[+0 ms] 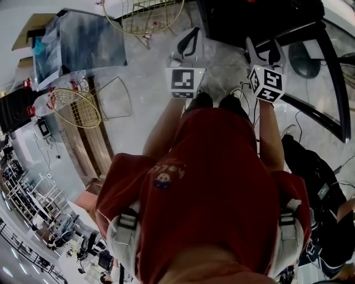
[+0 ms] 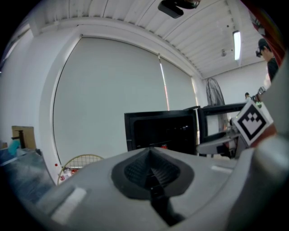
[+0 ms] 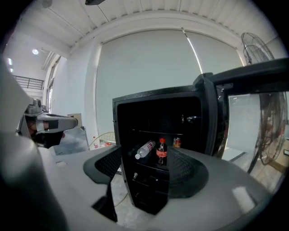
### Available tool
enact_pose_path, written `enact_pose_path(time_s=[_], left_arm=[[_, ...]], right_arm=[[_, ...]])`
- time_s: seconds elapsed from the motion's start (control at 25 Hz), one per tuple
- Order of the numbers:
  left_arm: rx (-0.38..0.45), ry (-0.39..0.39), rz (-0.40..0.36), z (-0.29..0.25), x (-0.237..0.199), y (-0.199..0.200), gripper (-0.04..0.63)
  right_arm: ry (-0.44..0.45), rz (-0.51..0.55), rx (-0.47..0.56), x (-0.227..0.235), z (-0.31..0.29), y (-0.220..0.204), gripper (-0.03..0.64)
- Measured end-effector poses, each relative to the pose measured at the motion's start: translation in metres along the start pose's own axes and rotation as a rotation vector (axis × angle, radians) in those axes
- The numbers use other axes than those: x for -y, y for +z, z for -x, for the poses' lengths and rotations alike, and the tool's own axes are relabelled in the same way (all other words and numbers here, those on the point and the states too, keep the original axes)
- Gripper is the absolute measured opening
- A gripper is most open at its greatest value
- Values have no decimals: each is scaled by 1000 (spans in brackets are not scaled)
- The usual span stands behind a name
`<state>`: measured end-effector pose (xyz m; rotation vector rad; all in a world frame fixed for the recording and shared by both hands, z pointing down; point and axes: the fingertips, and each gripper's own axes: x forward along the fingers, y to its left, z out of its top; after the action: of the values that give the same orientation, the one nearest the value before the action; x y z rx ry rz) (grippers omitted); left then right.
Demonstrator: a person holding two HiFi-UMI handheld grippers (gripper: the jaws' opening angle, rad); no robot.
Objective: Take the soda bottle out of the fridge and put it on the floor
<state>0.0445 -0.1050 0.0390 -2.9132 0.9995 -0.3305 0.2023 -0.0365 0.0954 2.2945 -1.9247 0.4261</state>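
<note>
A black fridge (image 3: 158,149) stands open ahead of me, its door (image 3: 216,117) swung to the right. On a middle shelf a dark soda bottle (image 3: 161,152) with a red cap and label stands upright. A clear water bottle (image 3: 145,149) lies beside it and a can (image 3: 176,142) sits behind. My right gripper (image 3: 146,171) is open and empty, well short of the fridge, with the shelf showing between its jaws. My left gripper (image 2: 151,173) is shut on nothing, aimed at the fridge (image 2: 162,131). In the head view both grippers, left (image 1: 187,44) and right (image 1: 265,52), are held out before the fridge (image 1: 260,16).
Round wire chairs (image 1: 83,105) and another wire frame (image 1: 144,14) stand on the floor to the left, near a plastic-covered object (image 1: 83,41). A standing fan (image 3: 264,90) is right of the fridge door. Cables (image 1: 294,127) trail over the floor at the right.
</note>
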Motion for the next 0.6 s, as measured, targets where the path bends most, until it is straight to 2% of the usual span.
enact_pose_path(time_s=[0.2,0.4,0.6], left_arm=[[-40,19,23,-4,-12,-23,0],[-50,51,52,-19,-26,-51,0],[-61,54,83,-21,-18,-100,0]], right_arm=[[37,17,-70,-11,-18,-21,298],[60,43,-86,-15,-42,-33,298],[80,54,-116,-26,-54,-86,298]])
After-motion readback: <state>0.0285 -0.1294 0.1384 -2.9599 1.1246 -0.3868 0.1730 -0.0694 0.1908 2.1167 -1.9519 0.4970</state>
